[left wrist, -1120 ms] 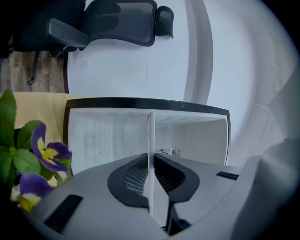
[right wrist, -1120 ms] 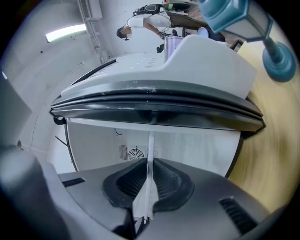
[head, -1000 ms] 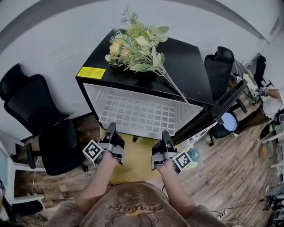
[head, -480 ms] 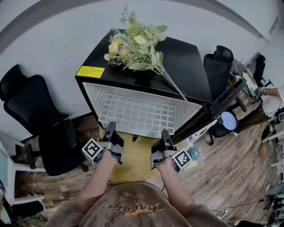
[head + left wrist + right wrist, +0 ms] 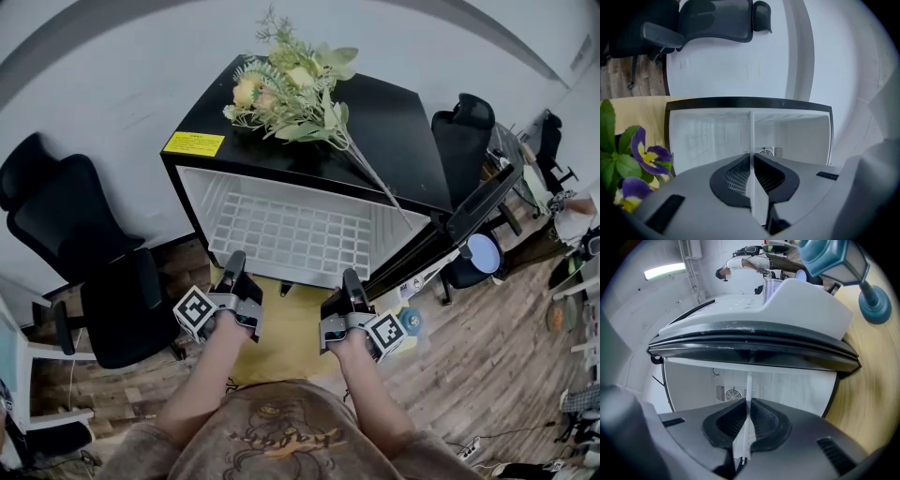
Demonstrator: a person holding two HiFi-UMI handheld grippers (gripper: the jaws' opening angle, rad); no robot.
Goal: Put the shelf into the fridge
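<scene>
In the head view the white grid shelf (image 5: 291, 234) lies level ahead of both tools. Its far part is inside the open black fridge (image 5: 403, 131) and its near edge sticks out toward the person. The left tool (image 5: 233, 267) and right tool (image 5: 350, 281) each take that near edge, one toward each corner. Flowers (image 5: 291, 89) lie on the fridge top beyond them, and the door (image 5: 480, 208) stands open off to the right.

The shelf looks light and stiff, but a thin grid may jam if pushed unevenly, so two spread holds on the front edge suit it.

In the left gripper view the jaws are almost together, clenched on the thin white shelf edge, which runs straight ahead into the cavity.

The right gripper view shows the same narrow clamp on the edge, with a vent (image 5: 731, 393) on the back wall ahead.
</scene>
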